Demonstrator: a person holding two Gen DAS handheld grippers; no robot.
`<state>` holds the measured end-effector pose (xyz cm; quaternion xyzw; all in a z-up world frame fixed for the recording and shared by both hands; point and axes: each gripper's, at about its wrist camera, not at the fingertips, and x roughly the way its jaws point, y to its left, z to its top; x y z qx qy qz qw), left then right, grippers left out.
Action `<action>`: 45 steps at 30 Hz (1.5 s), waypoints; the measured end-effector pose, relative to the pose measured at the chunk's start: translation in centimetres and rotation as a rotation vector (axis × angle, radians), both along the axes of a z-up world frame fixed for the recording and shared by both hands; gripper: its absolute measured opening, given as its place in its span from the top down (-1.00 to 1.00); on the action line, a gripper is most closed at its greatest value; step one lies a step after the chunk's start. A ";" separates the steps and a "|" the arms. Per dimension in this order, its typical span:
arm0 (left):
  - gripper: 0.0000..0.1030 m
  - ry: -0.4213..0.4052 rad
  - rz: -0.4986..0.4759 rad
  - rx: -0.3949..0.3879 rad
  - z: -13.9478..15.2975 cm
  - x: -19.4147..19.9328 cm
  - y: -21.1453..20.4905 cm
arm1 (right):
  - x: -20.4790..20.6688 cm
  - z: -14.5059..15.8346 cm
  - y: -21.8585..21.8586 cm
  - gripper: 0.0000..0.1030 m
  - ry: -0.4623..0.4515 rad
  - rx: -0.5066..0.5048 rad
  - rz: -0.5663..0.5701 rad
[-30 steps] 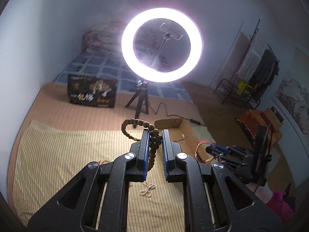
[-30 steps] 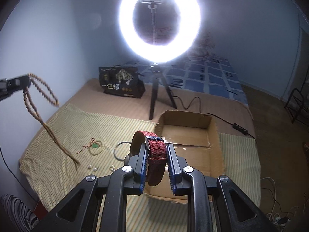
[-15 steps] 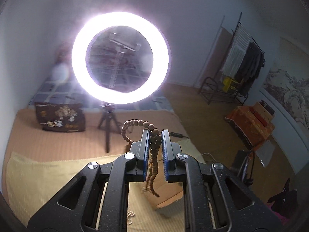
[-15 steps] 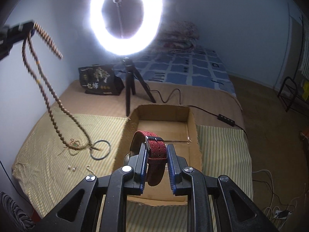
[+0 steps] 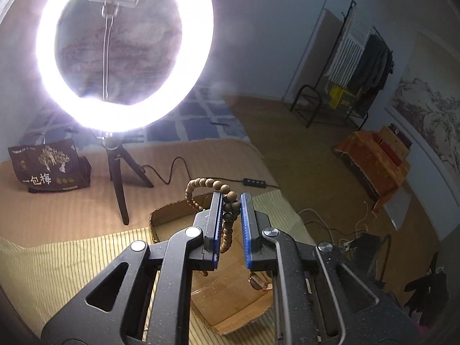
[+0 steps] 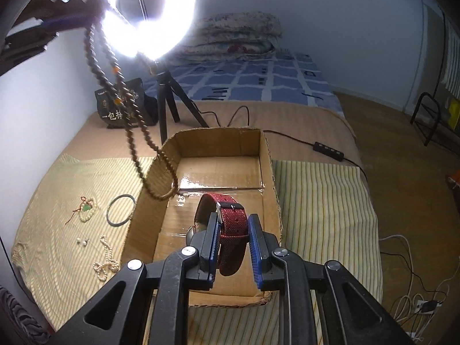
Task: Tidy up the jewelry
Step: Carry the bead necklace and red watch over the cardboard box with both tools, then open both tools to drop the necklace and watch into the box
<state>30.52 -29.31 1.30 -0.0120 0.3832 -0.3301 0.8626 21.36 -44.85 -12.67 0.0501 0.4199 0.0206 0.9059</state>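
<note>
My left gripper point(image 5: 231, 198) is shut on a long string of brown wooden beads point(image 5: 228, 215) and holds it high above the cardboard box point(image 5: 169, 215). In the right wrist view the beads point(image 6: 138, 138) hang from the left gripper point(image 6: 57, 23) at top left, their lower loop dipping over the box's left wall point(image 6: 149, 189). My right gripper point(image 6: 233, 221) is shut on a red fabric-strap watch point(image 6: 231, 230), just above the box's near half.
On the striped yellow cloth point(image 6: 57, 201) left of the box lie a dark bangle point(image 6: 120, 205), a pale bead bracelet with a green charm point(image 6: 87, 208), a pearl strand point(image 6: 106, 261) and small earrings point(image 6: 82, 241). A ring light on a tripod point(image 6: 164, 97) and a dark bag point(image 6: 126, 106) stand behind.
The left gripper has swung right with the beads, from over the cloth to above the box. The right gripper has moved closer over the box with the watch.
</note>
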 end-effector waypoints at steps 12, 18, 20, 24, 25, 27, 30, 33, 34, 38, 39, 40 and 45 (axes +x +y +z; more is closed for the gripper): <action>0.80 0.049 0.015 0.019 -3.6 2.7 -0.6 | 1.4 -1.7 0.7 0.65 0.028 -0.017 0.016; 0.80 0.080 -0.005 0.042 -6.3 3.5 -1.1 | 2.2 -3.1 0.9 0.65 0.055 -0.034 0.014; 0.80 0.093 -0.008 0.060 -7.5 3.7 -1.5 | 2.4 -3.6 0.9 0.65 0.067 -0.040 0.014; 0.80 0.140 -0.016 0.095 -10.3 4.1 -2.1 | 2.8 -4.8 0.9 0.65 0.097 -0.050 0.010; 0.80 0.153 -0.020 0.106 -11.1 4.1 -2.3 | 2.9 -5.1 0.9 0.65 0.103 -0.050 0.010; 0.80 0.167 -0.023 0.132 -12.5 4.2 -2.6 | 2.9 -5.5 0.8 0.65 0.114 -0.052 0.010; 0.80 0.181 -0.032 0.164 -13.9 4.1 -3.1 | 3.1 -6.0 0.8 0.65 0.127 -0.053 0.008; 0.80 0.183 -0.034 0.187 -14.8 4.0 -3.4 | 3.1 -6.2 0.7 0.65 0.130 -0.050 0.002; 0.80 0.186 -0.035 0.190 -14.9 3.9 -3.4 | 3.1 -6.2 0.7 0.65 0.130 -0.047 0.000; 0.80 0.199 -0.047 0.198 -15.2 3.9 -3.4 | 3.2 -6.1 0.8 0.64 0.131 -0.055 0.000; 0.80 0.197 -0.048 0.201 -15.1 3.8 -3.4 | 3.2 -6.1 0.9 0.63 0.130 -0.056 -0.001; 0.80 0.195 -0.048 0.203 -15.1 3.9 -3.4 | 3.2 -6.1 0.9 0.56 0.128 -0.055 -0.003; 0.27 0.210 -0.041 0.204 -14.8 4.0 -3.1 | 3.0 -5.5 1.1 -0.09 0.106 -0.067 -0.020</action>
